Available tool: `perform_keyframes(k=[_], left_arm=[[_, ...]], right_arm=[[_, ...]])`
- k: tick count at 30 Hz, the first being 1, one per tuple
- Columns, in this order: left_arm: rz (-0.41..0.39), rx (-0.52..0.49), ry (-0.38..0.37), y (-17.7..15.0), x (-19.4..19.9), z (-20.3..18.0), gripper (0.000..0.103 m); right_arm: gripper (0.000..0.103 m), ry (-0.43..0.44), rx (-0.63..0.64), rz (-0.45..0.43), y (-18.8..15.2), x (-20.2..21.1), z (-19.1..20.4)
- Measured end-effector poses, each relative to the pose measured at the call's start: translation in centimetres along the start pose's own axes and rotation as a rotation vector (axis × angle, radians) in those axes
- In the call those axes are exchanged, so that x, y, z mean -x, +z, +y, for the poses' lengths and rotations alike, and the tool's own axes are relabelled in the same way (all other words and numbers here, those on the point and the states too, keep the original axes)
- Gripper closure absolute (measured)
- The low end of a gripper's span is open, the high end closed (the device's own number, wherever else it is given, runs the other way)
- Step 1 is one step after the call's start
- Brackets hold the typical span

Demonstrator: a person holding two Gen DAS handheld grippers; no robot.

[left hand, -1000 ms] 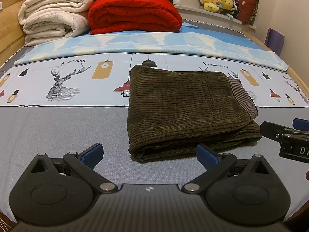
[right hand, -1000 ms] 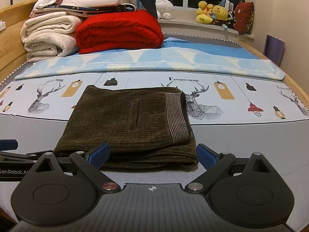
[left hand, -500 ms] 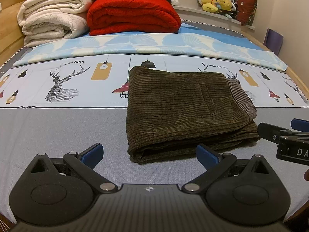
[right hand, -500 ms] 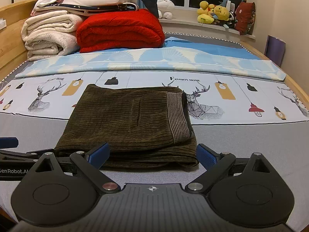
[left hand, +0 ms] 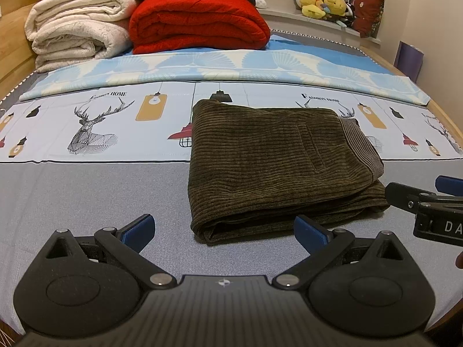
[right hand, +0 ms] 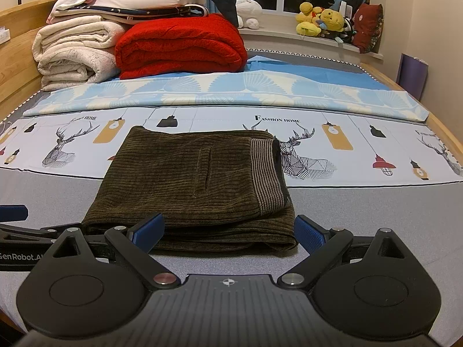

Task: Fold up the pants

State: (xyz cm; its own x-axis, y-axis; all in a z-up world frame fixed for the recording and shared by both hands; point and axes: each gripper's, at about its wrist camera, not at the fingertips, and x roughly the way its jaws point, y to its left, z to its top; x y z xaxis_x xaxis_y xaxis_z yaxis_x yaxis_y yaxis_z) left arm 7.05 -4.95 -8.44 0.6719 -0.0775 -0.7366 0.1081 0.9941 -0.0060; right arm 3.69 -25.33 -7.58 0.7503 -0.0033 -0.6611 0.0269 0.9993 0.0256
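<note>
Dark olive corduroy pants [left hand: 277,162] lie folded into a thick rectangle on the bed, striped waistband at the right side; they also fill the middle of the right wrist view as pants [right hand: 191,185]. My left gripper [left hand: 224,232] hovers open just short of their near left corner, nothing between its blue pads. My right gripper [right hand: 228,232] stands open at the near edge of the pants, holding nothing. The right gripper's side [left hand: 428,202] shows at the right edge of the left wrist view, and the left gripper's side [right hand: 29,231] shows at the left of the right wrist view.
A grey sheet [left hand: 86,196] covers the near bed, with a printed deer-and-lamp cloth [left hand: 92,127] behind. Folded red blanket [left hand: 196,23] and cream blankets [left hand: 75,29] are stacked at the head. Plush toys [right hand: 324,20] sit on the sill. Wooden bed rails run along both sides.
Both grippers have drawn back and risen slightly from the pants; the pants lie unmoved and both grippers stay open.
</note>
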Motion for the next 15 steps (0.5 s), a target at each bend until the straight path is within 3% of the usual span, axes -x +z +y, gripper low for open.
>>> perform_keyframes(k=[15], left_arm=[[-0.008,-0.012,-0.006,0.10,0.18,-0.18,0.001]], right_arm=[[0.007,-0.001,-0.001,0.000,0.04,0.02,0.07]])
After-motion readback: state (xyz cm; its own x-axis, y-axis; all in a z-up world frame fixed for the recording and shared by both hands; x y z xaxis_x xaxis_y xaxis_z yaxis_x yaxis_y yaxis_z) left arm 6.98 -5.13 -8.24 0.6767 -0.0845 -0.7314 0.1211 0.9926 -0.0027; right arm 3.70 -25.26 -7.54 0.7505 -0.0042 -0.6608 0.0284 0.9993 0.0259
